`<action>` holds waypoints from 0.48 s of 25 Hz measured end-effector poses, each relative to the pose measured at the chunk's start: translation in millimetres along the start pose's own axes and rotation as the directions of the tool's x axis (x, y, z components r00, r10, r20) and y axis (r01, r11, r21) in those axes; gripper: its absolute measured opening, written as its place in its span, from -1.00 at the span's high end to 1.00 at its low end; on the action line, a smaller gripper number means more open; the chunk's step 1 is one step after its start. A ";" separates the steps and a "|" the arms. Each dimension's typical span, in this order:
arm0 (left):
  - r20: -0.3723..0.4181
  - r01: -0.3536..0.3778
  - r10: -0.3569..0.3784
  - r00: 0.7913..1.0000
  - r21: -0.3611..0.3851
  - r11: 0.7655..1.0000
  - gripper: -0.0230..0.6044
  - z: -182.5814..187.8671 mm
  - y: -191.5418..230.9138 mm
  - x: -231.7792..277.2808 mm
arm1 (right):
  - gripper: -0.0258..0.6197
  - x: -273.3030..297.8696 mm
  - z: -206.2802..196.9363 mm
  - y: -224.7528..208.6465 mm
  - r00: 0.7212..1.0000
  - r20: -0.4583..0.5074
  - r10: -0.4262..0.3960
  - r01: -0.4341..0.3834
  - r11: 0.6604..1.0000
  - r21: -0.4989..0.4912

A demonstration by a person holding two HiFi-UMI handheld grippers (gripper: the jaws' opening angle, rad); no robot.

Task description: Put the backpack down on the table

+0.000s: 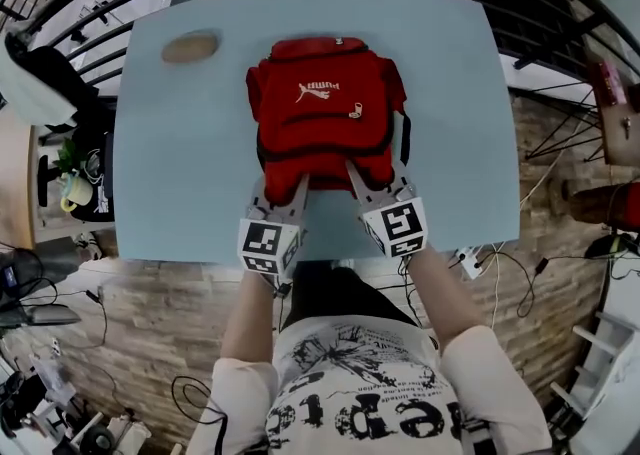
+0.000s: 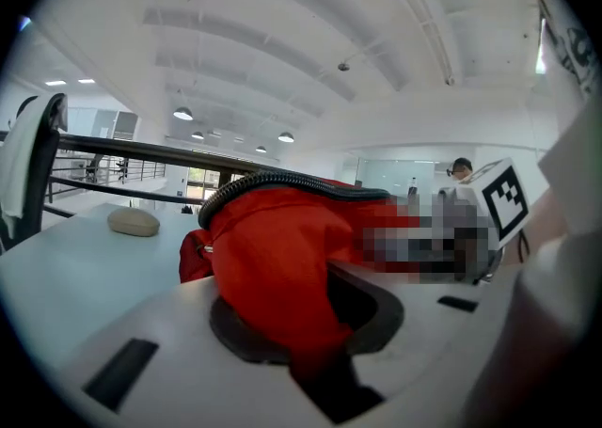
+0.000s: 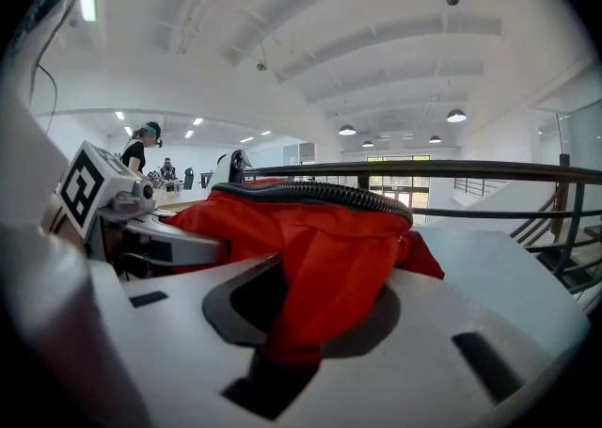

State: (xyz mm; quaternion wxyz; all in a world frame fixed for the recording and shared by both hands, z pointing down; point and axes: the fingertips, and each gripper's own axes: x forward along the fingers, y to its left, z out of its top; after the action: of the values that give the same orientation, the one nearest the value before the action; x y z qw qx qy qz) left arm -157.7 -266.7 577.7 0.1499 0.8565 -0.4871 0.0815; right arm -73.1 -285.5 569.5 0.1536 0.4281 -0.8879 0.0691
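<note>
Head view: backpack (image 1: 325, 108), red, lies flat on the pale blue table (image 1: 170, 163), upper centre of frame, its far end close to the far edge. Bare tabletop left and right of it; a narrower bare strip between it and the near edge. Tan oval (image 1: 190, 46) upper left, well apart from the bag. Black railings (image 1: 80, 33) ring the table at top and both sides. Left gripper (image 1: 297, 191) and right gripper (image 1: 358, 181) reach over the near edge onto the bag's near end, side by side. Left gripper view: jaws nearly together, pinching a fold of red fabric that narrows into the gap between them; oval at left on open table. Black zip (image 2: 282, 182) runs along the bag's top; contents not visible. Right gripper view: jaws likewise clamped on a red fold, a dark slot showing below it; bare table at right, rail (image 3: 423, 170) beyond.
</note>
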 end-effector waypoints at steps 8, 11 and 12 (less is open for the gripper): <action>-0.073 -0.029 0.025 0.997 -0.045 0.999 0.63 -52.5 4.5 -4.9 | 0.56 -1.1 -52.7 10.0 0.997 -0.081 0.015 -0.011 0.999 0.047; -0.091 -0.035 0.029 0.995 -0.072 0.997 0.63 -69.2 3.6 -6.6 | 0.54 -2.9 -69.8 12.6 0.994 -0.110 0.010 -0.002 0.997 0.072; -0.096 -0.042 0.034 0.995 -0.078 0.996 0.61 -74.2 4.3 -8.0 | 0.52 -3.1 -75.6 14.0 0.993 -0.120 0.009 0.000 0.997 0.078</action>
State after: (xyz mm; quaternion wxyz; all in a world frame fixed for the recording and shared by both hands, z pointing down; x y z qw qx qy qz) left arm -165.0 -237.3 646.1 0.2052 0.8356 -0.4986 0.1055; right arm -66.0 -255.3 640.0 0.1901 0.4267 -0.8747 0.1295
